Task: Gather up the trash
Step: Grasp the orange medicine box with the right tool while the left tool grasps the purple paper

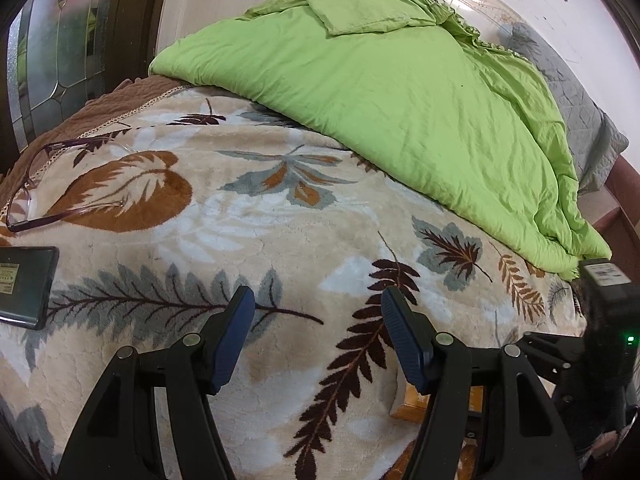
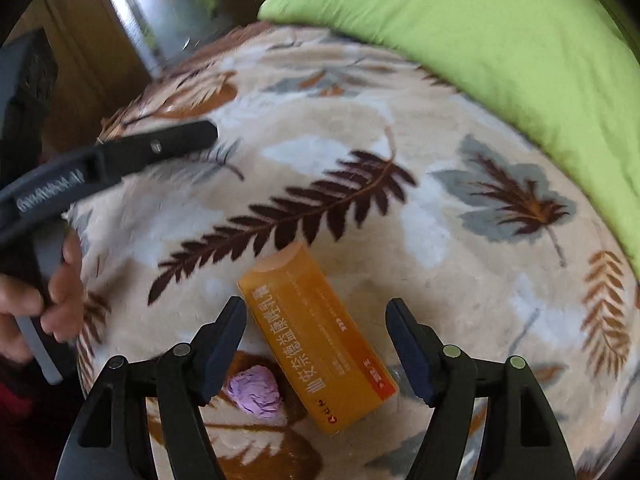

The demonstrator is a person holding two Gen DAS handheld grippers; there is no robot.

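An orange carton (image 2: 320,340) with printed characters lies on the leaf-patterned blanket (image 2: 320,160), between the open fingers of my right gripper (image 2: 316,312), which hovers just over it. A crumpled purple paper ball (image 2: 254,394) lies beside the carton's left side, partly behind the right gripper's left finger. My left gripper (image 1: 318,300) is open and empty above the blanket; a corner of the orange carton (image 1: 408,404) shows behind its right finger. In the right wrist view the left gripper's body (image 2: 120,160) shows at the left, held by a hand.
A green quilt (image 1: 380,100) covers the far right of the bed. Glasses (image 1: 60,184) and a dark phone (image 1: 24,284) lie at the left on the blanket. A glass door (image 1: 60,40) stands beyond the bed's left side. The right gripper's body (image 1: 604,320) is at the right edge.
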